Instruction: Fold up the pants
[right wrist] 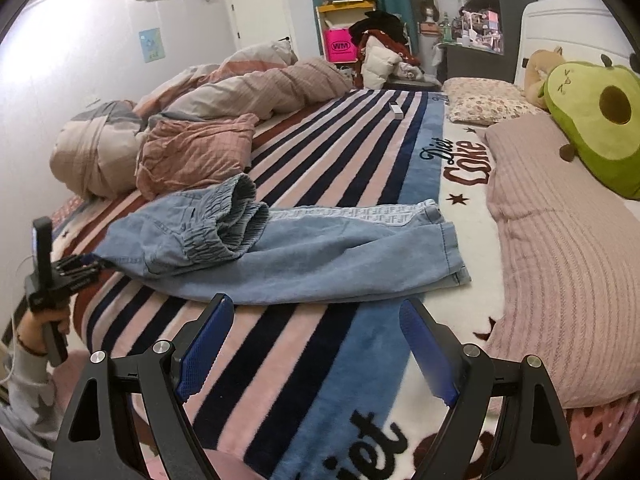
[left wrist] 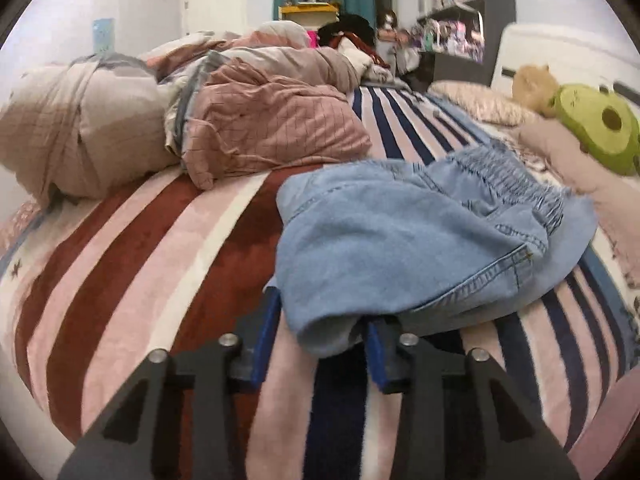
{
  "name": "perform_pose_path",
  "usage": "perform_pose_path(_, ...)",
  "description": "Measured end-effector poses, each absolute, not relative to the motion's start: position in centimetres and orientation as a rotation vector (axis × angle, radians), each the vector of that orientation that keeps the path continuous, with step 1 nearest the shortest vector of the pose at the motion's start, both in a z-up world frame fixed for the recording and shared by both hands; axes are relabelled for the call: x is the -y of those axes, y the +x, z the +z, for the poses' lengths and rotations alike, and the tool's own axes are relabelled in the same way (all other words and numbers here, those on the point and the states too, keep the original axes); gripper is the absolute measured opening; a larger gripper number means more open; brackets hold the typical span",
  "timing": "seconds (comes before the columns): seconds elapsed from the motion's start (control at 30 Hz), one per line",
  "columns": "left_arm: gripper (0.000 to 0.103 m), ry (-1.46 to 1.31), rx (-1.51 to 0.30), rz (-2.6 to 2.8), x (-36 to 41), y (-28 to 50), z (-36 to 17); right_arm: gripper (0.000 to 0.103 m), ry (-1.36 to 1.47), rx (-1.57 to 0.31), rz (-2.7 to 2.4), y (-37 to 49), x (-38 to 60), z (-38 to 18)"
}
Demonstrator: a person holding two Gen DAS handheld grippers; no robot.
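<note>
Light blue denim pants [right wrist: 304, 252] lie on the striped blanket [right wrist: 304, 360], legs stretched to the right, elastic waistband [right wrist: 236, 216] bunched up at the left. In the left wrist view the pants [left wrist: 404, 236] fill the middle, and my left gripper [left wrist: 320, 324] is open with a fold of denim lying between its blue fingers [left wrist: 266, 332]. It also shows in the right wrist view [right wrist: 90, 260] at the pants' left edge. My right gripper [right wrist: 316, 312] is open and empty, just in front of the pants' near edge.
A crumpled pink and beige duvet [right wrist: 192, 136] is heaped at the far left of the bed. A mauve pillow [right wrist: 560, 264] and a green avocado plush [right wrist: 596, 120] lie at the right. A small white box [right wrist: 397, 110] sits on the blanket further back.
</note>
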State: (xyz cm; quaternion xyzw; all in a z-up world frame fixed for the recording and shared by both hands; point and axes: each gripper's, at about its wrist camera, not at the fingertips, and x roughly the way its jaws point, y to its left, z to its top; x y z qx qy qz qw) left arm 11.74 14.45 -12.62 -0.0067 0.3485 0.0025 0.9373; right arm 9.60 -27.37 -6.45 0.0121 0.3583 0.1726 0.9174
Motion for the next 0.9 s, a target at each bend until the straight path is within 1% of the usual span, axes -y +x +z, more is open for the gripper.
perform_pose_path(0.23,0.034,-0.157,-0.699,0.004,-16.4,10.6,-12.6,0.082,0.054,-0.771,0.311,10.5,29.0,-7.6)
perform_pose_path(0.37,0.034,-0.134,-0.683,0.009,-15.7,10.9,-12.1,0.083,0.079,-0.798,0.293,12.1,29.7,-9.2)
perform_pose_path(0.5,0.035,-0.081,-0.677,-0.023,-14.1,11.4,-11.6,0.082,0.109,-0.868,0.292,14.3,29.7,-11.9)
perform_pose_path(0.53,0.036,-0.068,-0.683,-0.026,-13.8,11.5,-11.6,0.082,0.109,-0.88,0.294,14.5,29.6,-12.2)
perform_pose_path(0.7,0.036,-0.068,-0.683,-0.008,-13.2,12.3,-11.7,0.082,0.125,-0.902,0.322,15.5,29.2,-13.4)
perform_pose_path(0.8,0.021,-0.149,-0.633,0.048,-14.4,12.2,-11.4,0.082,0.152,-0.913,0.327,16.6,29.2,-14.0)
perform_pose_path(0.9,0.015,-0.267,-0.569,0.106,-16.6,11.2,-11.2,0.082,0.194,-0.898,0.322,17.3,29.7,-14.3)
